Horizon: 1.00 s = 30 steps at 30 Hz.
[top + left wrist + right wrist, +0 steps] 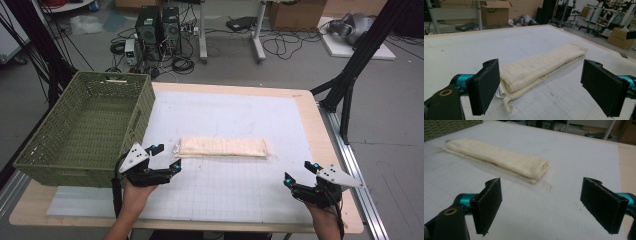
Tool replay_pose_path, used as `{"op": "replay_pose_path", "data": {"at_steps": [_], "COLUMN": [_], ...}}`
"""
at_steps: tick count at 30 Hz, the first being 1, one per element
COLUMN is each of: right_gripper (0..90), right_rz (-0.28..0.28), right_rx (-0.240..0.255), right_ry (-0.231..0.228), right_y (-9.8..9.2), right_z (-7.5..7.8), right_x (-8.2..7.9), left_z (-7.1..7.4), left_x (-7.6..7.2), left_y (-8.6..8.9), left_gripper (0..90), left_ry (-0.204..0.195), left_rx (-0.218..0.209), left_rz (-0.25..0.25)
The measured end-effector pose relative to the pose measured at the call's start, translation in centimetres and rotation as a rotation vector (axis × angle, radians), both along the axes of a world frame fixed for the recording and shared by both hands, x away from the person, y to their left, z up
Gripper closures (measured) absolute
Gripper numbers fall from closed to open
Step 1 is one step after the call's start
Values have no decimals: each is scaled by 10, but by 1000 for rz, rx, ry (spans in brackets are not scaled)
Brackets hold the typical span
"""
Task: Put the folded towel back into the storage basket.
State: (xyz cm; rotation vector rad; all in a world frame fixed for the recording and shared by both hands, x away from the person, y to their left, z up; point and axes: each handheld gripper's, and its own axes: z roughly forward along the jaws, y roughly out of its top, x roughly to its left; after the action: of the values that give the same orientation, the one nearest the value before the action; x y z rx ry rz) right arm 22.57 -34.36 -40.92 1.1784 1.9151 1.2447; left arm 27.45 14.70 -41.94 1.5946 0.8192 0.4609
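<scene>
Nearest to us, at the bottom of the high view, we see two forearms, and each hand holds one gripper above a white gridded mat (240, 190). This mat covers most of a light wooden table (327, 150). On the far left part of the table stands a green woven basket (85, 127), and we see nothing in it. Behind the table we see a grey floor with two dark computer towers (159, 31), many loose cables and some cardboard boxes.

A folded cream cloth (223, 147) lies flat on the mat near the middle, with its long side across the table. In the left gripper view a small label or loose edge hangs at the near end of the cloth, but we cannot make out what it is. The elbows are cut off by the lower edge of the high view.

We see the left gripper (164, 158) just beside the left end of the cloth, jaws wide apart and holding nothing. The right gripper (300, 172) is well apart from the cloth, near the right front corner, also wide apart and without any load.
</scene>
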Motion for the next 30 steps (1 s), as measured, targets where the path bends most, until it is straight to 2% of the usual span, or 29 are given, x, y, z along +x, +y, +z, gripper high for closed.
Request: {"op": "replay_pose_path", "data": {"at_steps": [11, 14, 30], "right_gripper": [164, 164, 164], "right_rz": [8, 13, 15], "right_rx": [10, -3, 0], "right_ry": [6, 9, 17], "right_y": [-3, -4, -2], "right_z": [-2, -2, -2], "right_x": [2, 2, 2], "left_z": [-1, -1, 0], "left_x": [1, 1, 2], "left_y": [-3, -3, -2], "left_gripper": [162, 162, 162], "left_ry": [8, 13, 26], "left_rx": [5, 7, 4], "left_rz": [-4, -7, 2]}}
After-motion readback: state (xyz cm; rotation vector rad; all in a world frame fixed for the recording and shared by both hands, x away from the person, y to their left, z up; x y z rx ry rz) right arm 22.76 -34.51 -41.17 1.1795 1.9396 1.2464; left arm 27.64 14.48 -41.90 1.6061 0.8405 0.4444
